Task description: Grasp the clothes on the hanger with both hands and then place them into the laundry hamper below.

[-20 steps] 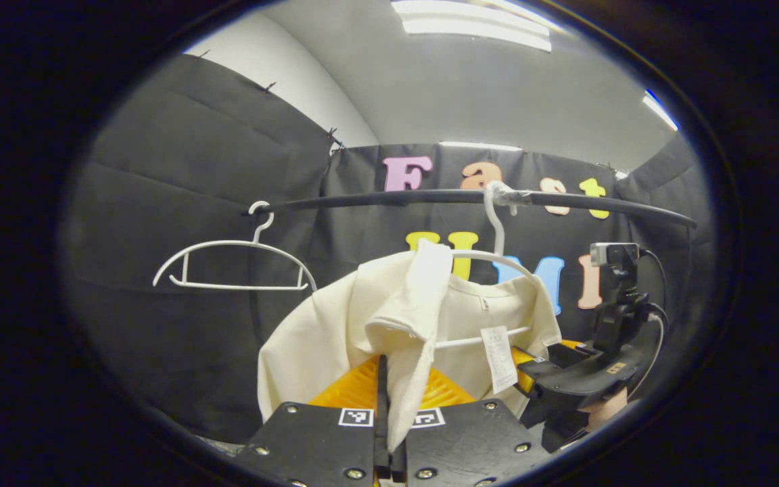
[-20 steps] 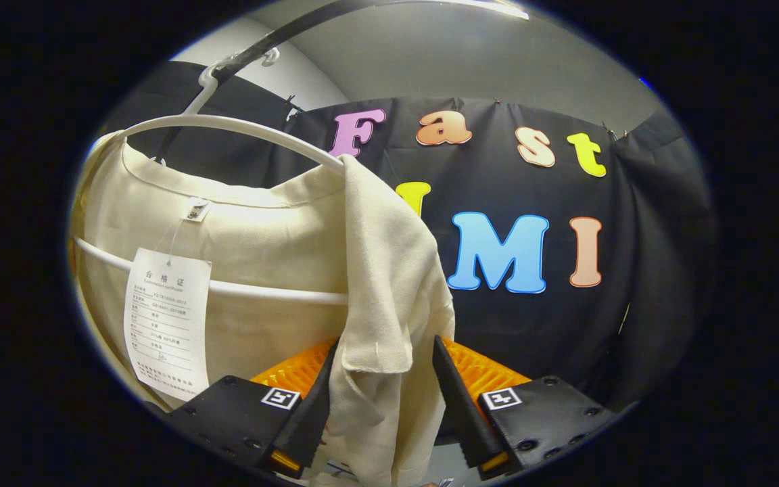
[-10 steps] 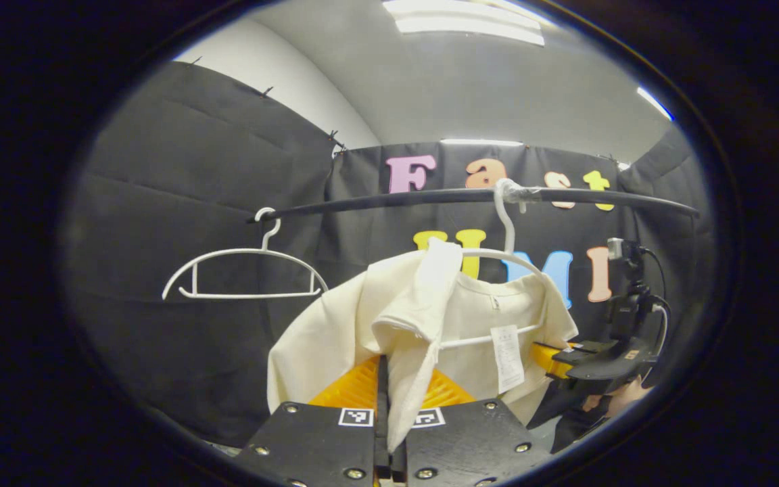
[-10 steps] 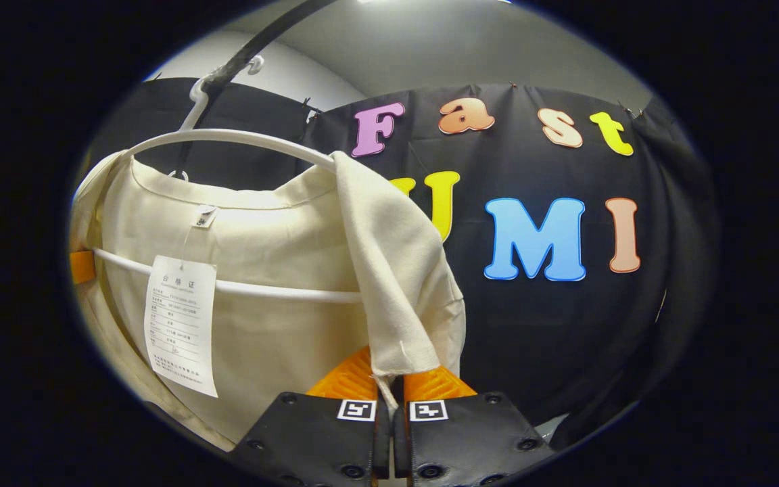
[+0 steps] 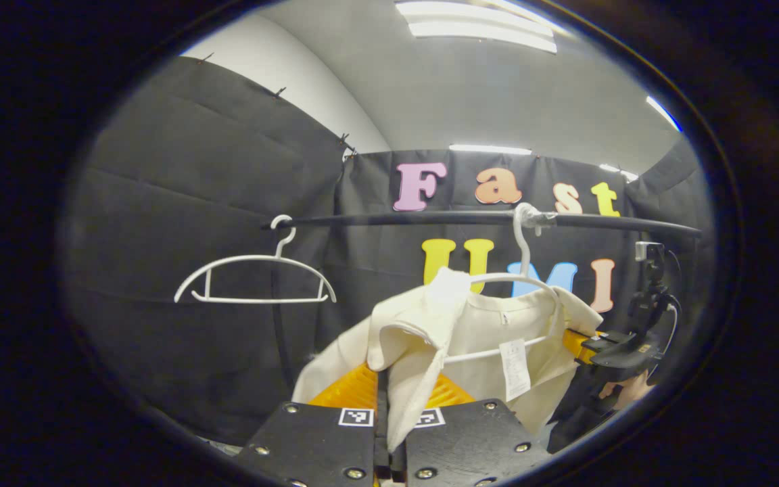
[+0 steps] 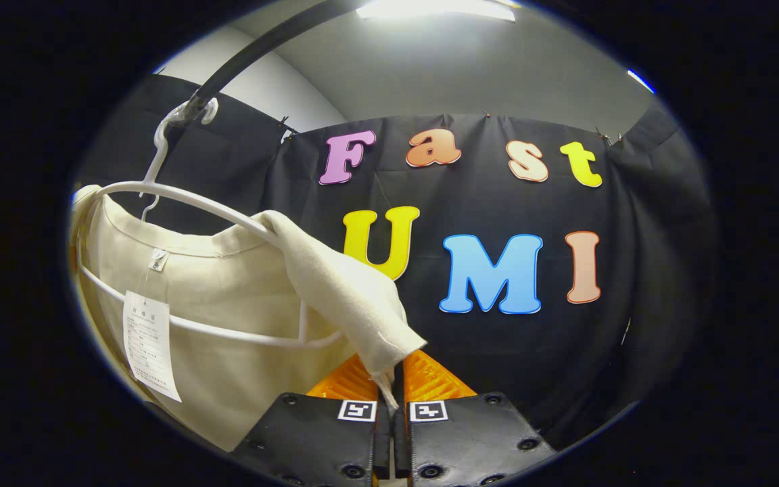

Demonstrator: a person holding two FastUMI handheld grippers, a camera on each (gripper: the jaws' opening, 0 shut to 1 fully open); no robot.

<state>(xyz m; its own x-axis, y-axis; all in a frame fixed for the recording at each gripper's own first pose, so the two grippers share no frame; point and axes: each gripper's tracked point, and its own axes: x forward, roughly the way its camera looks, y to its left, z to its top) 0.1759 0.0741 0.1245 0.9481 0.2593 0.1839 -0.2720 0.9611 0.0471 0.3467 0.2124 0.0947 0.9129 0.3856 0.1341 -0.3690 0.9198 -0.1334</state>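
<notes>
The cream shirt [image 5: 477, 331] is stretched sideways along its hanger [image 5: 521, 281], one sleeve clamped by each of the left gripper [image 5: 389, 406] and right gripper [image 6: 389, 399].

Recording booth: black cloth walls [image 5: 193, 203], clothes rail [image 5: 430, 218], ceiling striplights [image 5: 477, 20]

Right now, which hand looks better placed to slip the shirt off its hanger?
Probably the right gripper: it pinches the shirt by the sleeve that drapes over the hanger end. The left gripper grips a sleeve too, but from farther back.
</notes>
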